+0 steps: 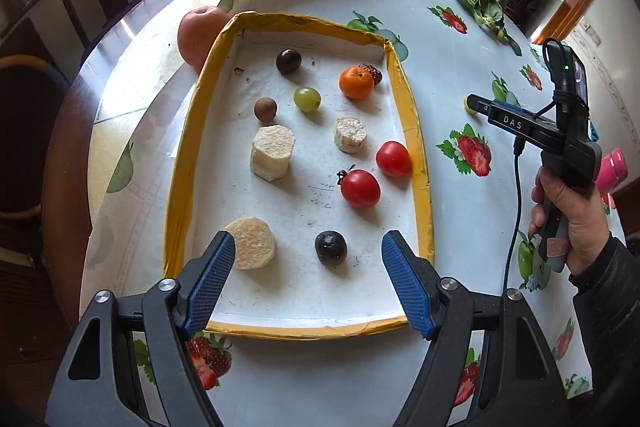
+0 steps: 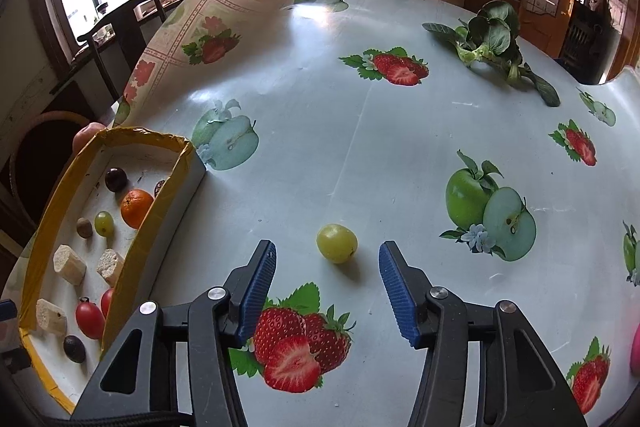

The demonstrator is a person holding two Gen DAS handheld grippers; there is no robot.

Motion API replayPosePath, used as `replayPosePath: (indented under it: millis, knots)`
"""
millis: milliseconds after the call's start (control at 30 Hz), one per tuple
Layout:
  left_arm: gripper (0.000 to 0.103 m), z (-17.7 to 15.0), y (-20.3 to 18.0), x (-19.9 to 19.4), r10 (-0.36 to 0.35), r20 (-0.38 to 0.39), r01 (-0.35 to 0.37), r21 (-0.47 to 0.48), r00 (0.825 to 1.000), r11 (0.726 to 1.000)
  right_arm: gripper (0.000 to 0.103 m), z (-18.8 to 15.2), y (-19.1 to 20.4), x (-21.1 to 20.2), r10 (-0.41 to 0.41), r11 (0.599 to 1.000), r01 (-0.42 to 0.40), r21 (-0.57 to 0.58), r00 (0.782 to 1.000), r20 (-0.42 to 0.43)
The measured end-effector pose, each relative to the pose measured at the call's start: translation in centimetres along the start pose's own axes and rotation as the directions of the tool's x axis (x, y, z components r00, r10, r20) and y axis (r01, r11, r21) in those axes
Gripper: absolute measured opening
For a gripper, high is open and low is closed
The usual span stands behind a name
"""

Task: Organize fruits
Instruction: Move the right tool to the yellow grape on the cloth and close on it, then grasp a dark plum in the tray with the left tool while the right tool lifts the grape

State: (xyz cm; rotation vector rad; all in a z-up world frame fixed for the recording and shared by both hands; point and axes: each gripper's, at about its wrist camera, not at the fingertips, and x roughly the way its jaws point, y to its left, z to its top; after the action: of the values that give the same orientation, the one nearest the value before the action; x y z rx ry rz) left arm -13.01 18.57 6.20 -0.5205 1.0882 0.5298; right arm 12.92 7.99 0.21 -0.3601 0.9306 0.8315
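A shallow tray with a yellow rim (image 1: 416, 147) holds several fruits: a mandarin (image 1: 356, 82), a green grape (image 1: 307, 99), two red tomatoes (image 1: 360, 188), dark grapes and pale cut chunks. My left gripper (image 1: 308, 235) hovers open over the tray's near end, with a dark grape (image 1: 330, 247) between its fingers but untouched. In the right wrist view a loose green grape (image 2: 337, 243) lies on the tablecloth to the right of the tray. My right gripper (image 2: 327, 247) is open around it, with a gap on each side of the grape.
A large apple (image 1: 198, 35) sits outside the tray's far left corner. Leafy greens (image 2: 492, 39) lie at the far right of the table. A pink object (image 1: 610, 167) shows at the right edge. The fruit-printed tablecloth is folded up behind the tray; a chair stands beyond.
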Motion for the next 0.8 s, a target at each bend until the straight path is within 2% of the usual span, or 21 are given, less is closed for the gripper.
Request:
replayPosePath:
  millis: [67,100,133,167,200,267,333,400,467,567,800]
  knots:
    - [0.076,0.0,-0.2,0.2,-0.009,-0.006,0.009,0.013,1.000,1.000,0.053,0.2,0.0,1.2,-0.006,1.000,0.006,0.004,1.000,-0.022]
    - [0.076,0.0,-0.6,0.5,-0.007,-0.010,0.007,0.025,1.000,1.000,0.048,0.2,0.0,1.8,-0.006,1.000,0.006,0.004,0.999,-0.038]
    - [0.076,0.0,-1.0,0.8,-0.002,-0.013,0.003,0.039,1.000,0.999,0.030,0.1,0.1,2.5,-0.007,1.000,0.007,0.003,0.998,-0.059]
    - [0.076,0.1,-1.4,1.1,0.005,-0.015,-0.004,0.051,1.000,0.999,0.026,-0.1,0.1,2.7,-0.040,0.999,0.040,0.001,0.997,-0.067]
    - [0.076,0.2,-1.6,1.6,0.012,-0.019,-0.011,0.060,1.000,0.998,0.025,-0.2,-0.1,2.7,-0.028,0.999,0.029,0.015,0.998,-0.062]
    - [0.073,0.4,-2.0,2.5,0.018,-0.030,-0.016,0.072,0.999,0.997,0.025,-0.6,-0.2,2.2,0.004,0.999,-0.002,0.040,0.998,-0.063]
    - [0.058,0.5,-2.5,3.5,0.030,-0.046,-0.025,0.098,0.999,0.995,0.024,-1.0,0.1,1.0,0.013,0.999,-0.012,0.030,0.999,-0.044]
    - [0.037,0.4,-2.9,4.7,0.046,-0.073,-0.036,0.128,0.996,0.991,0.024,-1.4,0.3,-0.5,0.036,0.999,-0.035,0.036,0.999,-0.022]
    - [0.023,0.1,-3.2,5.8,0.054,-0.108,-0.038,0.145,0.993,0.989,0.024,-1.7,0.4,-2.2,0.061,0.997,-0.061,0.049,0.998,0.005]
    - [0.022,-0.6,-3.2,6.3,0.102,-0.108,-0.082,0.172,0.989,0.982,0.024,-1.9,0.9,-4.6,0.093,0.993,-0.095,0.066,0.995,0.037]
    - [0.021,-1.7,-2.8,3.7,0.070,-0.077,-0.057,0.165,0.995,0.985,0.024,-2.3,3.1,-10.0,0.153,0.985,-0.160,0.056,0.982,0.114]
